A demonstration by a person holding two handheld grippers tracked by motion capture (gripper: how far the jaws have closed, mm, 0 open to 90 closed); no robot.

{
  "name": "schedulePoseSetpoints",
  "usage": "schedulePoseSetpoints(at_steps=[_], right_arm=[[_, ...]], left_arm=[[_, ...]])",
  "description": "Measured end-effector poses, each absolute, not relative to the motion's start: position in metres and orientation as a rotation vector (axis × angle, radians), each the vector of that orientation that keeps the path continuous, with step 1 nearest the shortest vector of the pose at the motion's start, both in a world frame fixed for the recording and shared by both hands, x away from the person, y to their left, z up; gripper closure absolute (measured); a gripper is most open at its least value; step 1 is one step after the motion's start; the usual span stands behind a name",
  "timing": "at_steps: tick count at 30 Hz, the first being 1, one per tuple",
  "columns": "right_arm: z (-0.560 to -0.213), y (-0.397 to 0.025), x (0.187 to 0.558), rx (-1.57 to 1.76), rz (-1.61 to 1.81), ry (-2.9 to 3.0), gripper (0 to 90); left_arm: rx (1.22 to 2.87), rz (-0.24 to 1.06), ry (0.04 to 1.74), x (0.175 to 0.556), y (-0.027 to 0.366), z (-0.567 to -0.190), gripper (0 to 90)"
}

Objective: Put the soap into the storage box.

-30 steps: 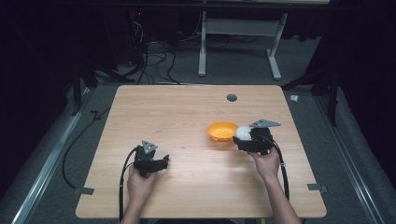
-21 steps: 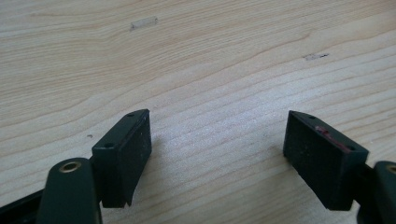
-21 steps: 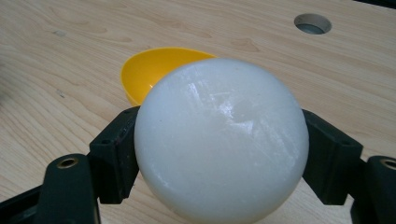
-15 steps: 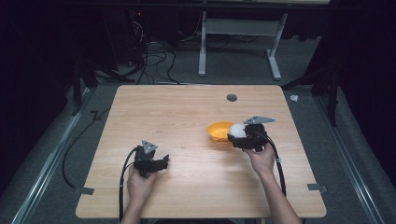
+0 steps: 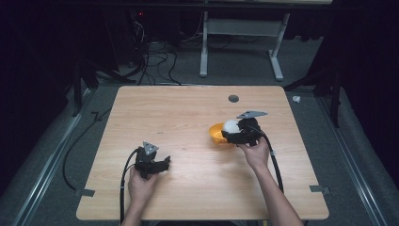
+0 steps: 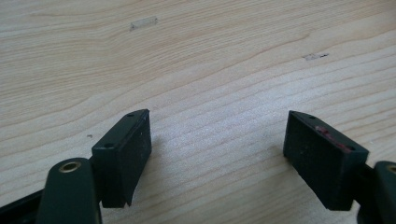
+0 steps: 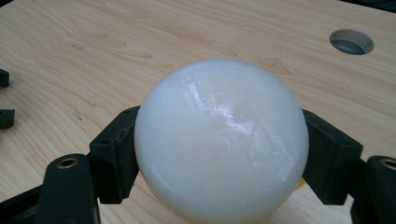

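A white ball (image 7: 222,140) sits clamped between the two black jaws of my right gripper (image 7: 219,151). From above, the white ball (image 5: 230,125) hangs over an orange bowl (image 5: 216,133) at the table's right-centre, with the right gripper (image 5: 231,132) held by a hand. A sliver of the bowl (image 7: 301,183) peeks out under the ball. My left gripper (image 5: 165,162) rests near the front left of the wooden table (image 5: 179,113). Its jaws stand wide apart over bare wood, and the left gripper (image 6: 217,156) holds nothing.
A round cable hole (image 5: 233,98) lies in the table's far right part, the cable hole (image 7: 351,41) seen beyond the ball. A metal desk frame (image 5: 240,42) and loose cables (image 5: 150,56) stand on the floor behind. Tape tabs mark the front corners.
The right gripper has carried the white ball leftward, from beside the orange bowl to over it. The left gripper has stayed put.
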State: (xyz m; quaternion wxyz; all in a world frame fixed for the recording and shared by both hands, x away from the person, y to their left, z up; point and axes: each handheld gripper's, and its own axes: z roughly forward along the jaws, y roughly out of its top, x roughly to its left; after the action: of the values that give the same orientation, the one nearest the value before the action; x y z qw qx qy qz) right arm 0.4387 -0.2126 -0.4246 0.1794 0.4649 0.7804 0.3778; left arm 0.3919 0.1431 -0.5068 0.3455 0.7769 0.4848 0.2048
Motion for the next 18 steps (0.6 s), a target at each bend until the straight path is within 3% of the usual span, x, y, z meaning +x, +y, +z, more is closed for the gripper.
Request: schedulePoseSetpoints(at_steps=[18], right_arm=[[-0.440,-0.203,0.462,1.353,0.985,2.250,25.0]], left_arm=[[2.018,0.531,1.257,0.392,0.143,-0.507,23.8]])
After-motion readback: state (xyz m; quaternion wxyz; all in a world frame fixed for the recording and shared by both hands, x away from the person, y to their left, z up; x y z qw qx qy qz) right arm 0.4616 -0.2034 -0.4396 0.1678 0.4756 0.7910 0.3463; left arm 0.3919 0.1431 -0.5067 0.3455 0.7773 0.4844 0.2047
